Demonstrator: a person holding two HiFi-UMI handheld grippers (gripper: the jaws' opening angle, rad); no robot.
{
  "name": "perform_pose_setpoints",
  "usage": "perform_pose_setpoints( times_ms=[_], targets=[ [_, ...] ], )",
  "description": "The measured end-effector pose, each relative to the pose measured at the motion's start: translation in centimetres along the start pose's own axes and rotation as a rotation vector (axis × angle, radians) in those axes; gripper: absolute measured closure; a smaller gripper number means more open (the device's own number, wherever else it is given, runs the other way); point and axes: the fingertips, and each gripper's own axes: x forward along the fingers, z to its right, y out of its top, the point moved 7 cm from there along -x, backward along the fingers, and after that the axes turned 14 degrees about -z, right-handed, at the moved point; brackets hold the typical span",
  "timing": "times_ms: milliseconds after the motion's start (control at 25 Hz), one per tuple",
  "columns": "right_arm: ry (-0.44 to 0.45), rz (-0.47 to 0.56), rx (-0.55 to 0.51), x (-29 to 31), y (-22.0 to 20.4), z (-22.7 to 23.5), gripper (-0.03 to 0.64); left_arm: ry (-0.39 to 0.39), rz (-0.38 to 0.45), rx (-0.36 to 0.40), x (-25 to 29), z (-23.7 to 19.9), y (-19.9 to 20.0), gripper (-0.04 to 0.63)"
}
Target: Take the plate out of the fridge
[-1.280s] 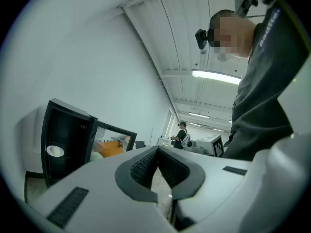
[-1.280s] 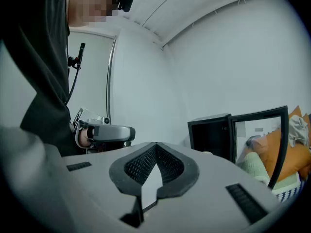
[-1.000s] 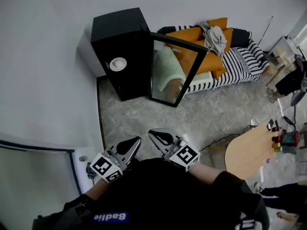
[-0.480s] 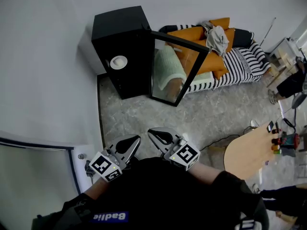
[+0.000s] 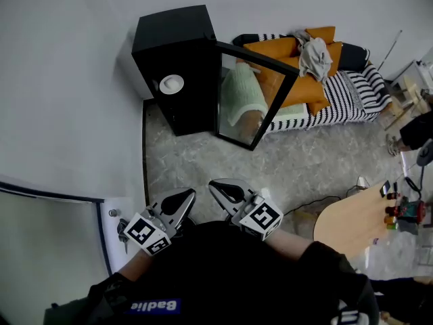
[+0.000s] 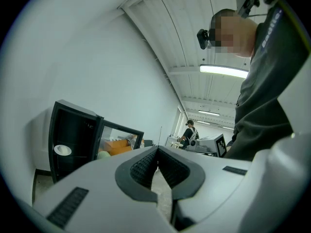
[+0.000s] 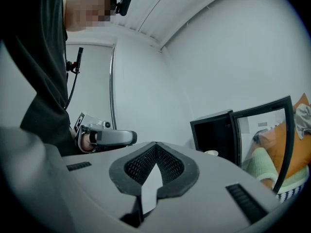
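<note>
Open black fridge (image 5: 173, 40), grey floor (image 5: 298, 162), white wall (image 5: 61, 80)

Lab mock-up of home — sofa (image 5: 342, 100), fridge (image 5: 172, 36).

Fridge (image 5: 169, 36): small black box unit, upright on the floor against the white wall, approx 11 o'clock from head-view centre. Its door (image 5: 252, 95) is wide open: black frame w/ glass pane, hinged on the fridge's right edge, swung out toward 4 o'clock. Interior is dark and the front opening is fully exposed.

Plate (image 5: 171, 84): small, round, white, w/ slightly raised rim. It lies flat inside the fridge, in the lower half of the cavity, at 9 o'clock from the door. In the left gripper view it shows at approx 9 o'clock, pale against the black interior. In the right gripper view it's at approx 3 o'clock, just left of the door frame.
</note>
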Motion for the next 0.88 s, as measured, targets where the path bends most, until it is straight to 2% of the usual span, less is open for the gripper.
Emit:
perform_pose_setpoints(
  times_ms=[440,680,880],
  targets=[
    [0.043,-0.025,0.013,-1.3,-1.3,3.9,0.611,0.092,0.023,-0.039,2.8,0.1,-0.5,0.591],
    [0.031,-0.059,0.017,1.3,-0.4,5.8,0.611,0.081,0.043,-0.051,3.5,-3.4,0.0,0.591],
    [-0.014,-0.057,0.013,5.0,0.7,7.8,0.611,0.057,0.043,-0.045,3.4,-8.3,0.9,0.591]
  ],
)
